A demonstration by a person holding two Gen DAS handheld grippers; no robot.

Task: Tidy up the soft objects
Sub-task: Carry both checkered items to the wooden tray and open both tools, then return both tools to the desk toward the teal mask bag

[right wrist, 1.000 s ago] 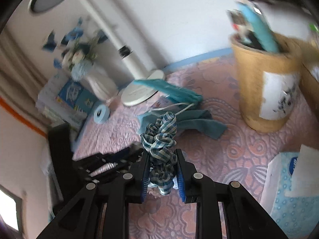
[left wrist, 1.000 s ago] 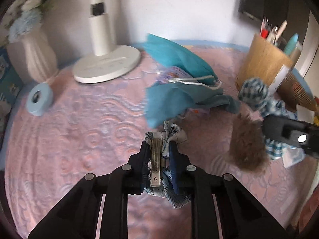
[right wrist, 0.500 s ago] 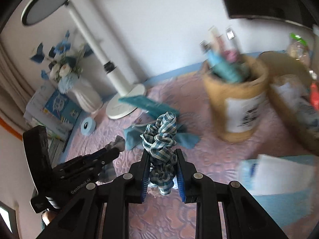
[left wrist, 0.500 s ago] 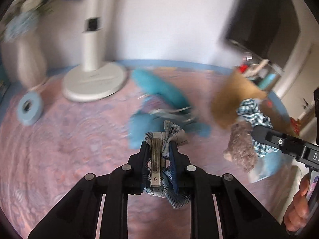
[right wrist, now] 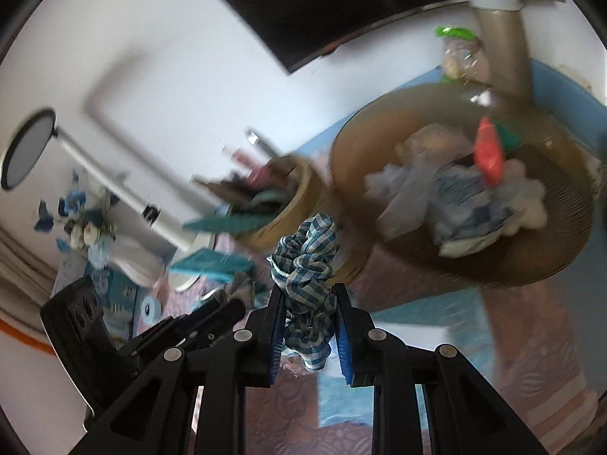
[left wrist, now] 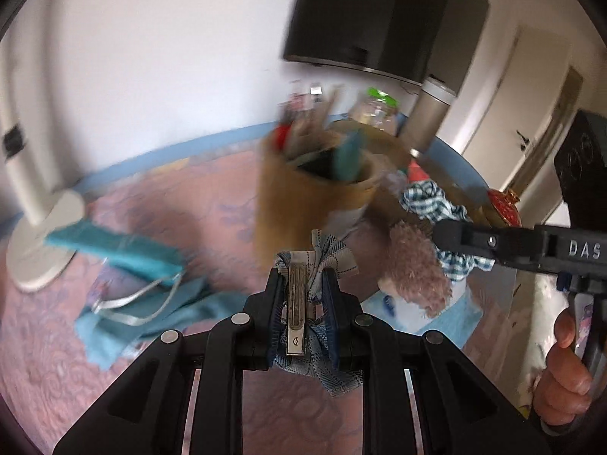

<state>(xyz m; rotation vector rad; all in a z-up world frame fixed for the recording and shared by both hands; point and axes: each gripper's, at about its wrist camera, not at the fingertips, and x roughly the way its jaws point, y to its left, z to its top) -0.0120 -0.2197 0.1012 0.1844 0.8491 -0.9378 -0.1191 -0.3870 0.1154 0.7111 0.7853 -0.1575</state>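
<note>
My left gripper (left wrist: 303,280) is shut on a plaid bow hair clip (left wrist: 299,295) with a metal clasp, held above the pink tablecloth. My right gripper (right wrist: 308,292) is shut on a blue-green checked scrunchie (right wrist: 307,261); a brown fluffy pom-pom (left wrist: 413,269) hangs with it in the left wrist view, where that gripper (left wrist: 444,233) enters from the right. A round woven basket (right wrist: 569,258) holding soft items lies ahead and right of the right gripper. Teal cloths with a white strap (left wrist: 132,292) lie on the table at left.
A wooden cup of pens (left wrist: 303,197) stands just behind the left gripper. A white lamp base (left wrist: 41,242) is at far left. A blue tissue pack (right wrist: 398,345) lies under the right gripper. A bottle (right wrist: 500,45) and a vase of flowers (right wrist: 95,235) stand by the wall.
Both grippers have swung right and upward with their loads, away from the teal cloths toward the pen cup and the woven basket, which now fills the right wrist view.
</note>
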